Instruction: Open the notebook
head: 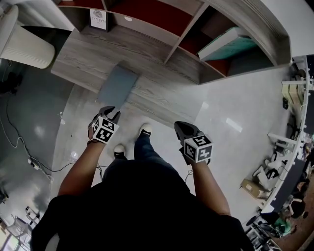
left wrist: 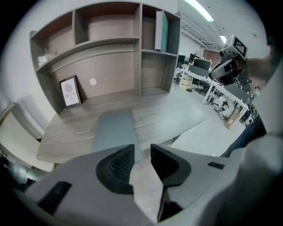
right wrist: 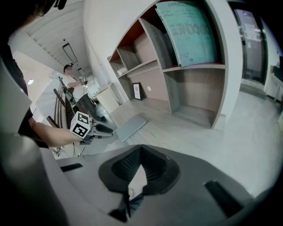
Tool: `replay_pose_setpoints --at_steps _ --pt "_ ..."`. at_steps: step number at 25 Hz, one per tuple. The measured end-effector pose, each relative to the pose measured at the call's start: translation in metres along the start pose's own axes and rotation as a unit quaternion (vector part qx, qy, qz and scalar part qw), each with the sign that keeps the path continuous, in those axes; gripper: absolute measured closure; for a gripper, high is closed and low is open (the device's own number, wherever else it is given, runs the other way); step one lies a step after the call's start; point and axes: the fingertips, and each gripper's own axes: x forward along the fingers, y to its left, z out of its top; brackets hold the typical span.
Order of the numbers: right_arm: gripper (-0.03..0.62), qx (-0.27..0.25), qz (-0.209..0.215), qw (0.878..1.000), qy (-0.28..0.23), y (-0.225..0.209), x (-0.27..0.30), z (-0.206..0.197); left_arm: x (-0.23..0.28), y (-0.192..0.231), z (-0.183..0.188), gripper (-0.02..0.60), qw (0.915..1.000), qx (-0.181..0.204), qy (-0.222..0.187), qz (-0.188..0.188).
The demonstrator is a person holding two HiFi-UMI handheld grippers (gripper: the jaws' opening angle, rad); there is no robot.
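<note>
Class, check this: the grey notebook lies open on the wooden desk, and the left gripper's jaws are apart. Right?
No: the grey notebook lies closed on the wooden desk, as the left gripper view shows; the left gripper has its jaws apart.

Desk: in front of you stands a long desk (head: 93, 54) of pale grey wood grain.
Shelves: a shelf unit (head: 189, 30) in the same wood rises along the desk's far side; its compartments have dark red-brown backs.
Picture: a small framed picture (left wrist: 70, 91) stands upright at the back of the desk, under the left shelves.
Board: a teal board (head: 228, 41) leans tilted in a right-hand compartment.
Chair: a cream chair (head: 24, 44) sits at the desk's left end.
Floor: the floor (head: 235, 112) around you is glossy pale grey and mirrors the lights.
Cables: dark cables (head: 19, 142) trail over the floor on your left.
Office: on your right stand white work desks (left wrist: 221, 90), with a cardboard box (head: 252, 188) on the floor near them.
Light: a long strip light (left wrist: 199, 9) runs along the ceiling.
</note>
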Motion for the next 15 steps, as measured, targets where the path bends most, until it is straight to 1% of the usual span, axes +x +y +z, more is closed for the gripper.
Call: replay_pose_setpoints --at_steps 10,15 --pt "0.592 -0.004 0.008 1.000 0.015 -0.010 0.010 -0.001 0.029 0.003 -0.008 0.451 0.9995 0.011 0.018 0.022" --pt "0.592 -0.007 0.012 1.000 0.025 -0.013 0.013 -0.004 0.045 0.004 -0.017 0.451 0.9987 0.025 0.030 0.034"
